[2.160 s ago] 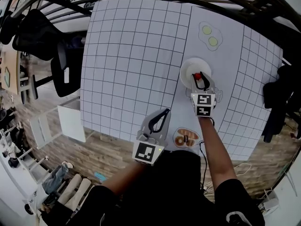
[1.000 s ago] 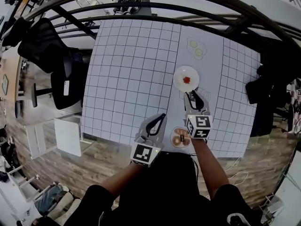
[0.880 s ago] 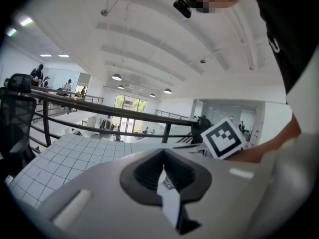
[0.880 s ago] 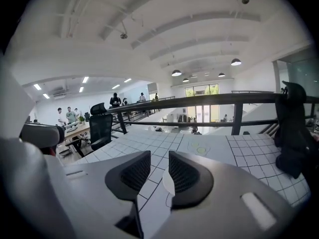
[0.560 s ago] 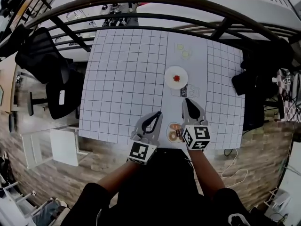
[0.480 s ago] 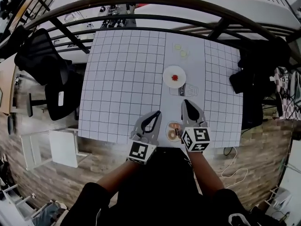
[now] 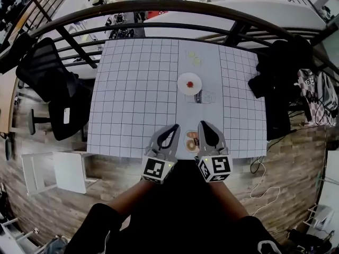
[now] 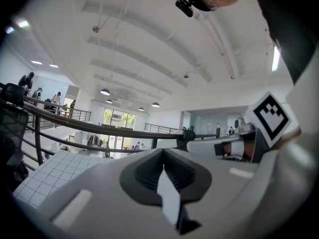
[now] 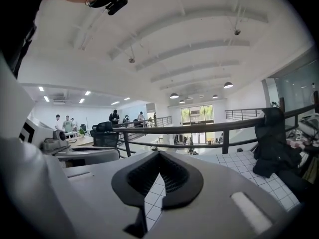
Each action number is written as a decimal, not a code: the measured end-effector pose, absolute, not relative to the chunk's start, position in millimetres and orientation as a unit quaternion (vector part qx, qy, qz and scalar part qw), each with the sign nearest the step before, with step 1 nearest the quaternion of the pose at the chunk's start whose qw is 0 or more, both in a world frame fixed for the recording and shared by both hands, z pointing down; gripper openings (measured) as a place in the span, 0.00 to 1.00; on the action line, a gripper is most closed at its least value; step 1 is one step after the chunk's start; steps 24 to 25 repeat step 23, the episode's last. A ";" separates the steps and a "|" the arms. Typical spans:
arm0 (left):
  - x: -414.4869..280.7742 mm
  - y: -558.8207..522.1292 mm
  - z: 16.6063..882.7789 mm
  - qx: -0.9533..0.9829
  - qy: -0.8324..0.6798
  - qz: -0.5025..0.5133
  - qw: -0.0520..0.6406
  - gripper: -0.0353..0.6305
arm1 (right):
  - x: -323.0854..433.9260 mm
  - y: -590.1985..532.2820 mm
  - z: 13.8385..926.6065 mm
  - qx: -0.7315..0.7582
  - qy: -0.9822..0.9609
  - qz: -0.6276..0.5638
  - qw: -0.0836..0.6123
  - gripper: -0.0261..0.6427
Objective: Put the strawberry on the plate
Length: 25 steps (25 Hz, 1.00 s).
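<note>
A small red strawberry (image 7: 189, 83) lies in the middle of the round white plate (image 7: 181, 84) on the far half of the gridded table, with nothing touching it. Both grippers are held up near the table's front edge, well short of the plate. My left gripper (image 7: 175, 126) is shut and empty. My right gripper (image 7: 202, 123) beside it is shut and empty too. In the left gripper view the left gripper (image 8: 163, 167) points out level over the room, fingertips together. In the right gripper view the right gripper (image 9: 158, 169) does the same.
Just below the plate lies a small can-like item (image 7: 204, 96). An egg picture (image 7: 193, 57) sits at the far edge and a doughnut picture (image 7: 191, 140) near the front edge. A black chair (image 7: 50, 83) stands left, dark clothing (image 7: 275, 78) hangs right, and a railing (image 7: 159, 7) runs behind.
The right gripper let go of the strawberry on the plate, drew back towards the person and shut. Both grippers rose, and the table now looks smaller and farther away.
</note>
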<state>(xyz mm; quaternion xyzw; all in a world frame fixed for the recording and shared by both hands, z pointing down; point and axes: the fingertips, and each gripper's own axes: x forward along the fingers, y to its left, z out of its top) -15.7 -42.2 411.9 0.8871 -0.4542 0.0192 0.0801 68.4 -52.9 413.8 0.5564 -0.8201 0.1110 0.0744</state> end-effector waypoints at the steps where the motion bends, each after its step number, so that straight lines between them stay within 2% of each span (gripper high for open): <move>1: -15.9 -39.0 410.0 0.888 -0.453 0.018 0.079 0.06 | 67.4 -48.1 410.6 0.558 -0.819 0.108 0.072 0.03; 25: -6.6 -11.7 398.4 0.892 -0.445 -0.007 0.087 0.06 | 74.5 -11.4 388.2 0.576 -0.811 0.070 0.071 0.03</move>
